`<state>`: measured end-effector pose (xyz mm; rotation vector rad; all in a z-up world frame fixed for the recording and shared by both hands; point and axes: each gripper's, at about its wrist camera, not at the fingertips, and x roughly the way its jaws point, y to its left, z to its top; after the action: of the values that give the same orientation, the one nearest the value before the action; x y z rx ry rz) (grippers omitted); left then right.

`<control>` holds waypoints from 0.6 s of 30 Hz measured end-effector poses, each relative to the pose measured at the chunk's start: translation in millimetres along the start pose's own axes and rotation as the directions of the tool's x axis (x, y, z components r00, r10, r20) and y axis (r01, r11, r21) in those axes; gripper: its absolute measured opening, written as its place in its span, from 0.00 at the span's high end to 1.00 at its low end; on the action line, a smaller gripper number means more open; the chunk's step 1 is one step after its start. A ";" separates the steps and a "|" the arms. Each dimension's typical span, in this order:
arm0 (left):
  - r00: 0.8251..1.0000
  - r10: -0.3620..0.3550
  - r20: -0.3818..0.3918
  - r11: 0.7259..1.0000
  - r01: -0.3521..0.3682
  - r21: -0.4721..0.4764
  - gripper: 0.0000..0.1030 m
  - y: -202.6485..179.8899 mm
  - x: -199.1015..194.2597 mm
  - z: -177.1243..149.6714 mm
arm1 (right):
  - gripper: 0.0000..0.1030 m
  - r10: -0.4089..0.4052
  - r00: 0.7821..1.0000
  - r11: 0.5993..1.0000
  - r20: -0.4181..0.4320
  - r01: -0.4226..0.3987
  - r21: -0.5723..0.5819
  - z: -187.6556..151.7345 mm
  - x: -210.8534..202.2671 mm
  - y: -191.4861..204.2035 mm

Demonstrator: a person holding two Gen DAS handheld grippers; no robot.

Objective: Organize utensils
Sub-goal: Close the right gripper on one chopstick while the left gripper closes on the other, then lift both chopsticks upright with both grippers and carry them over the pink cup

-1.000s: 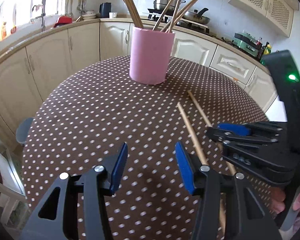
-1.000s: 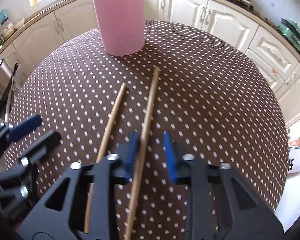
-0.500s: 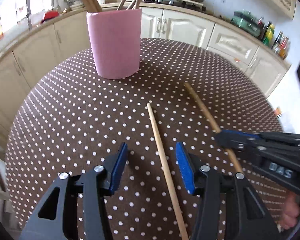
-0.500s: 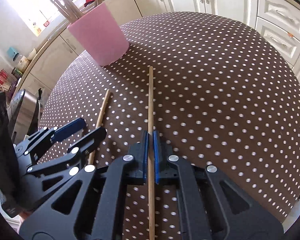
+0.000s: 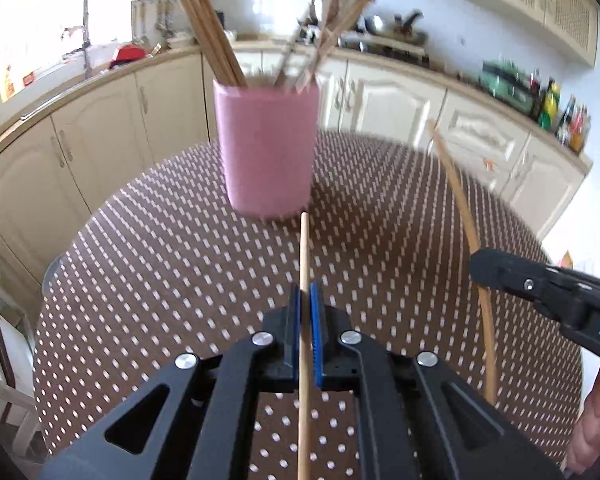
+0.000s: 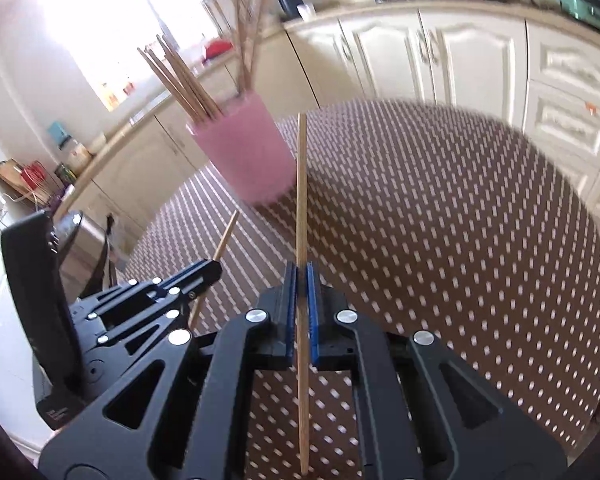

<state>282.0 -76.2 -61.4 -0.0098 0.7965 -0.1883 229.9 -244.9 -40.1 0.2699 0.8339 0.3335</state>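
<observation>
The room is a kitchen: cream cabinets (image 5: 384, 100) run along the walls under a worktop, with a bright window (image 5: 40, 32) at the left and bottles (image 5: 556, 108) on the right end of the worktop.

The surface (image 5: 160, 264) is round and covered with a brown cloth with white dots.

On it stands a pink cup (image 5: 268, 148), upright near the far edge. It holds two bundles of wooden chopsticks (image 5: 208, 32), leaning out to either side of the rim.

My left gripper (image 5: 305, 300) has its jaws pressed onto one chopstick (image 5: 304, 252); its far tip ends just short of the cup's base.

My right gripper (image 6: 302, 276) has its jaws pinching a second chopstick (image 6: 301, 184), which points up past the right side of the cup. In the left wrist view this stick (image 5: 460, 200) is clear of the surface.
</observation>
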 end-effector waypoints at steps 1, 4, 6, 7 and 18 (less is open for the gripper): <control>1.000 -0.008 0.027 1.000 0.009 -0.021 0.94 3.2 -4.3 4.7 | 0.95 0.003 1.000 1.000 0.023 -0.002 -0.003 4.4 -4.2 1.0; 0.994 -0.032 0.105 0.997 0.039 -0.069 0.94 13.2 -17.5 17.9 | 0.95 0.002 0.994 1.000 0.110 -0.001 -0.015 23.5 -11.4 10.4; 0.983 -0.047 0.177 0.994 0.064 -0.092 0.95 17.7 -28.3 29.7 | 0.95 0.007 0.988 1.000 0.157 -0.003 -0.023 33.0 -16.0 20.8; 0.978 -0.050 0.202 0.993 0.071 -0.099 0.95 19.3 -32.0 34.3 | 0.95 0.011 0.984 1.000 0.176 -0.006 -0.029 36.7 -18.7 23.8; 0.857 -0.028 0.515 0.985 0.111 -0.131 0.94 27.9 -84.1 105.2 | 0.95 0.059 0.928 0.993 0.369 -0.017 -0.117 92.2 -48.2 75.6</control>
<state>303.9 -40.9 69.7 -0.2303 0.2727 -0.1804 256.0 -204.2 79.0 0.2354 0.4336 0.3506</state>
